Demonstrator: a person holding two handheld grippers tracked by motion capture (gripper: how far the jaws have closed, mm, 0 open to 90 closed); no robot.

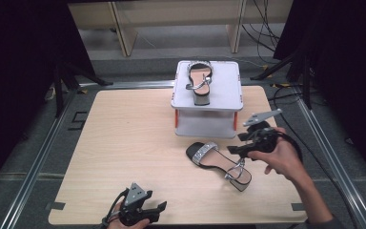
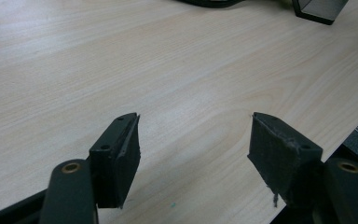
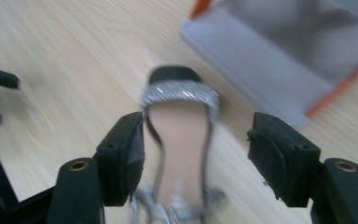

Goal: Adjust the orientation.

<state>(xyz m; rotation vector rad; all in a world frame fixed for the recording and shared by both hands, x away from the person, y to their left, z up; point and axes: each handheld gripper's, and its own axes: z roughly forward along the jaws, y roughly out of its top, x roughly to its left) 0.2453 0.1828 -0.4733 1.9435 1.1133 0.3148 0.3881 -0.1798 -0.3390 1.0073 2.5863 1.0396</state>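
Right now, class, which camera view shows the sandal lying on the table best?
The high view: the whole sandal lies there, toe to heel. The right gripper view shows it close but blurred; the left gripper view catches its heel at the top edge.

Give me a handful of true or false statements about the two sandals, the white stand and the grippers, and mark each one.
1. One sandal lies on top of the white stand. True.
2. The other sandal lies on the wooden table in front of the stand. True.
3. The right gripper is clamped shut on that sandal. False: its jaws stand apart either side of the sandal, not closed on it.
4. The left gripper holds a sandal. False: its jaws are open over bare table.
5. Both sandals have a glittery strap across the toe. True.
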